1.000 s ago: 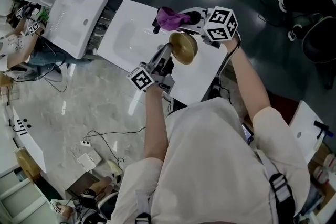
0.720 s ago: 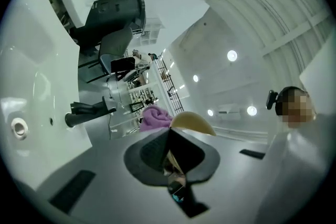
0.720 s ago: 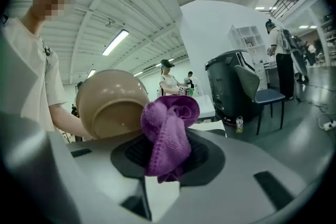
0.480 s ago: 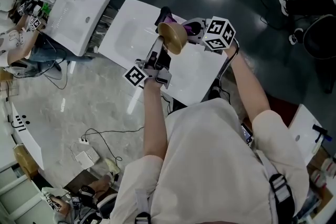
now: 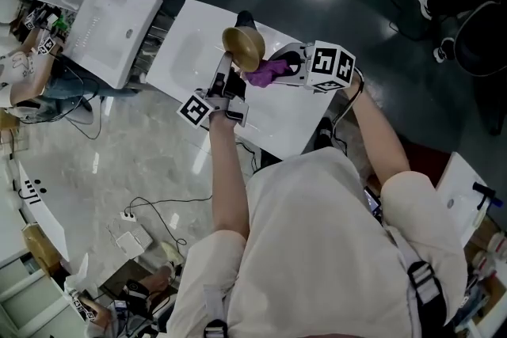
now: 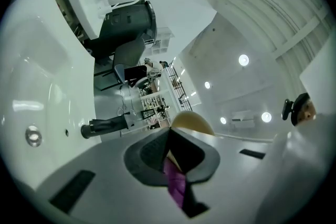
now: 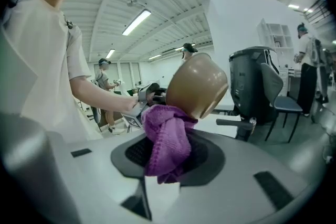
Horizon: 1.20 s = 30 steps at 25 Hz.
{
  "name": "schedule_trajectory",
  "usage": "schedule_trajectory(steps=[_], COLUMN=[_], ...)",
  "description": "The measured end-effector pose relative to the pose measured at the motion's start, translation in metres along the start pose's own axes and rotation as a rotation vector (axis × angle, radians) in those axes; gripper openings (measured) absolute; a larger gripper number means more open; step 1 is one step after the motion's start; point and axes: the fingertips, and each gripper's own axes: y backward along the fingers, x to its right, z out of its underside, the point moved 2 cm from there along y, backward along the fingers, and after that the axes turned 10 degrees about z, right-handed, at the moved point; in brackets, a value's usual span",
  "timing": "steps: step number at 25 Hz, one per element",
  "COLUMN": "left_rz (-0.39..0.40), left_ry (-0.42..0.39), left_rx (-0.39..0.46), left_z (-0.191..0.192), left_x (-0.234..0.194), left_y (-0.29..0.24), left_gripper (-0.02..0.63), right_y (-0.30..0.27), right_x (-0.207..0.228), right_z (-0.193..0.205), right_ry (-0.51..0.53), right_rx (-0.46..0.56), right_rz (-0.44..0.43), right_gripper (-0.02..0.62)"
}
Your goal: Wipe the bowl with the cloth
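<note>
Lab: white worktables point(image 5: 190, 51), floor cables point(image 5: 170, 200).

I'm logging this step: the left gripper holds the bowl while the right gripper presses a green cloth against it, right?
The cloth is purple, not green, as the right gripper view shows. The left gripper does hold the bowl while the right gripper presses the cloth against it.
</note>
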Motion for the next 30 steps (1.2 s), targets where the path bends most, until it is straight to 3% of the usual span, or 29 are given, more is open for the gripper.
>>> schedule_trajectory(steps=[9,21,30], left_rz=[0.022,0.068,0.088], left_ry=[0.04,0.081,0.092], left_rx=[0.012,0.031,0.019], left_z=[0.001,-0.002,0.004], left_x=[-0.007,-0.006,-0.004], left_y=[0.006,0.011,0.016], left_gripper=[0.011,0.009,0.009], right_y=[0.039,0.059,0.064], right_x=[0.004,0.024,0.041], right_z=[-0.029,-0.064,-0.085], right_ry=[0.122,0.167,0.123], right_rx=[0.026,0.143,0.236], right_rz=[0.037,0.125,0.169], right_gripper=[0.114,0.114,0.114])
